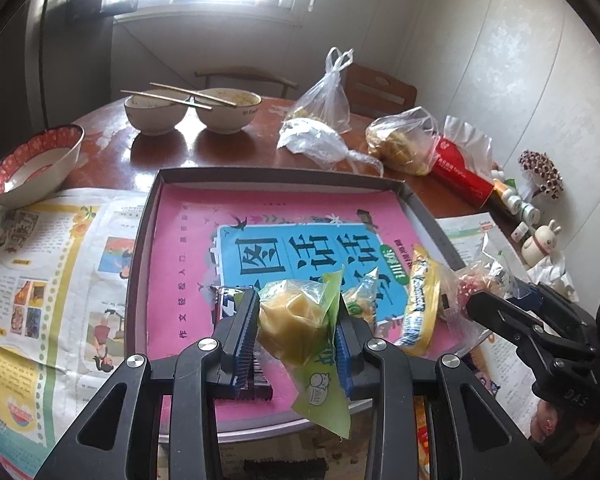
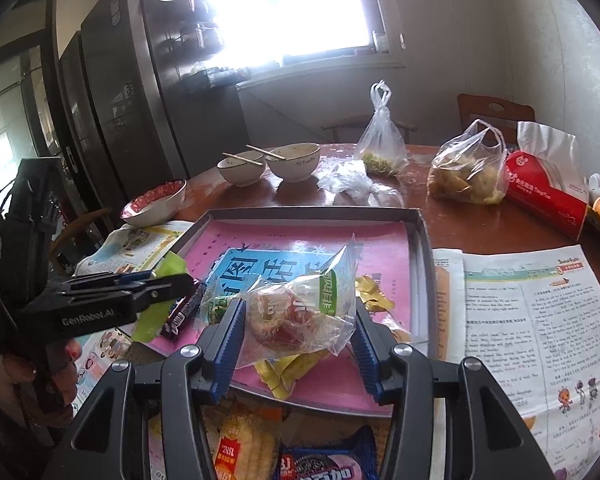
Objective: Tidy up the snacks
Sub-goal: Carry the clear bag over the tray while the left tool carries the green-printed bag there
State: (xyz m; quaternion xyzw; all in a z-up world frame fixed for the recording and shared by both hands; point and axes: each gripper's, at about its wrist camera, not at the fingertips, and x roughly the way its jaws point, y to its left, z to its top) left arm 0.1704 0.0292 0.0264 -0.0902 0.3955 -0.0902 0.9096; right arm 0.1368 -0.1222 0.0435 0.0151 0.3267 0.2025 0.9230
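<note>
Snacks (image 1: 420, 300) crowd the tray (image 1: 140, 240), bowls (image 1: 228, 112) seemingly behind.

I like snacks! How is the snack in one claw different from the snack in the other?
The left gripper holds a yellow snack in a green-edged wrapper. The right gripper holds a reddish snack in a clear, crinkly wrapper. Both are pinched above the pink-lined tray.
</note>
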